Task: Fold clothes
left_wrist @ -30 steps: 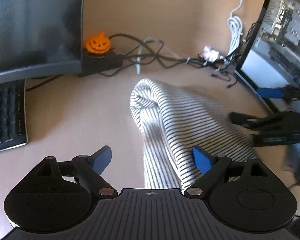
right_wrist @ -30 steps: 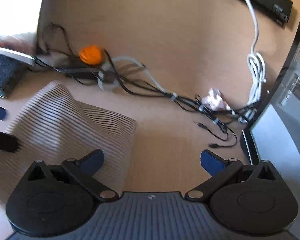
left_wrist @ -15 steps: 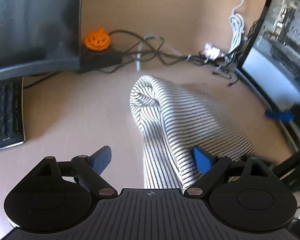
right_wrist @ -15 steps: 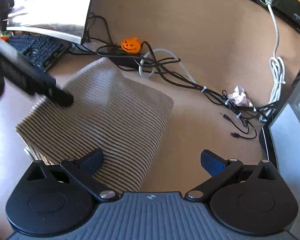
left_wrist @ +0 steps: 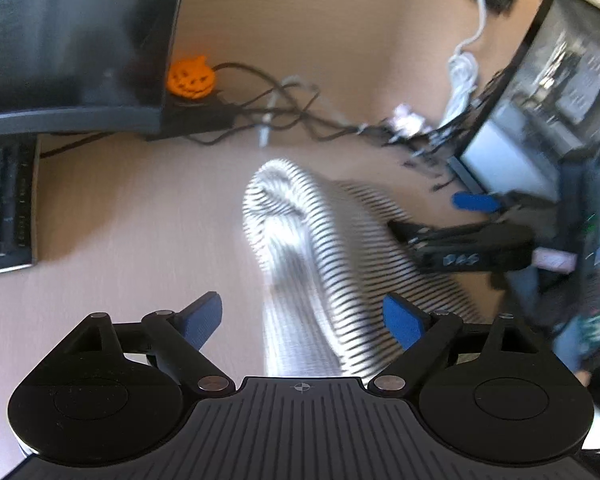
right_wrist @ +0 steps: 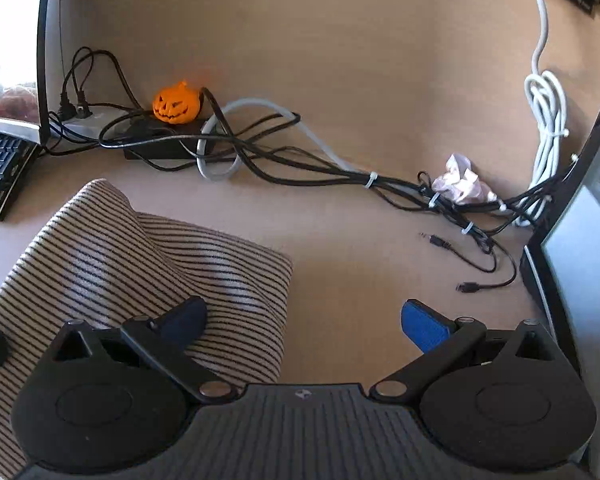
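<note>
Two wide-jawed grippers over striped garment

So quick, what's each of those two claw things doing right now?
Left gripper: open, holding nothing; the striped garment lies between its fingers.
Right gripper: open, holding nothing, at the garment's edge.

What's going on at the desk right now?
A person is folding a striped garment on a desk with a handheld gripper in each hand. The cloth lies partly folded, one end humped up. Both the left gripper and the right gripper are open and grip nothing, poised over the cloth's near edges. Cables, a pumpkin ornament and a keyboard sit behind it.
</note>
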`<state>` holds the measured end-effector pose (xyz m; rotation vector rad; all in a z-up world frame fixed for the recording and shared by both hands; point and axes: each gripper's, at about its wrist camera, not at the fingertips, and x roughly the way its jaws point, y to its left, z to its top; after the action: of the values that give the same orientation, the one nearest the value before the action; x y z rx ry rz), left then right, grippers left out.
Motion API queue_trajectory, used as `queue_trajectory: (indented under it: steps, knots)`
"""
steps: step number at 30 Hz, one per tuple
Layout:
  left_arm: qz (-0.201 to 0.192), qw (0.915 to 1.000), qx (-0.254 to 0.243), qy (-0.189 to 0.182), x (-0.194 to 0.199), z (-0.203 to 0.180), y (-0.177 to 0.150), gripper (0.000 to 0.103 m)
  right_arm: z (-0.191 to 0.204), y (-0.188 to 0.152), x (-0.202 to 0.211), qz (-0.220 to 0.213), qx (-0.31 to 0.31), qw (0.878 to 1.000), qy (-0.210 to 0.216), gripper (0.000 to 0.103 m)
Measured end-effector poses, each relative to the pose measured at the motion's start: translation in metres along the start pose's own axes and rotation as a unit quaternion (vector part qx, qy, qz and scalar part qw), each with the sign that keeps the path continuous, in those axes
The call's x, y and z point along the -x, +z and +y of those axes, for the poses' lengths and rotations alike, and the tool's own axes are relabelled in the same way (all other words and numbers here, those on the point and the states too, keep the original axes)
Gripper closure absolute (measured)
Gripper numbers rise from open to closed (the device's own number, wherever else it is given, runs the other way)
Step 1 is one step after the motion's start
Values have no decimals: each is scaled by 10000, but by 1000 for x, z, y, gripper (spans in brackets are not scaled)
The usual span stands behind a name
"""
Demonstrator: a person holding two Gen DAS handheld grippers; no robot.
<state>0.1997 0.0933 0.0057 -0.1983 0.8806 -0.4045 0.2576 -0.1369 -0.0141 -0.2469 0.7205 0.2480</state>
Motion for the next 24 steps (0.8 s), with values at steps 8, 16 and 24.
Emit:
queue_trajectory:
  steps: [8, 16, 24]
  knots:
    - [283, 9992, 217, 203, -20, 6, -7, 12, -22, -15, 51, -224, -191, 9957, 877, 0]
    - [378, 9965, 640, -388, -20, 10, 8, 11, -17, -49, 46, 270, -326, 9912, 1255, 0]
    - [558, 9952, 603, -526, -44, -5, 15, 10, -24, -41, 61, 120, -299, 9895, 1407, 0]
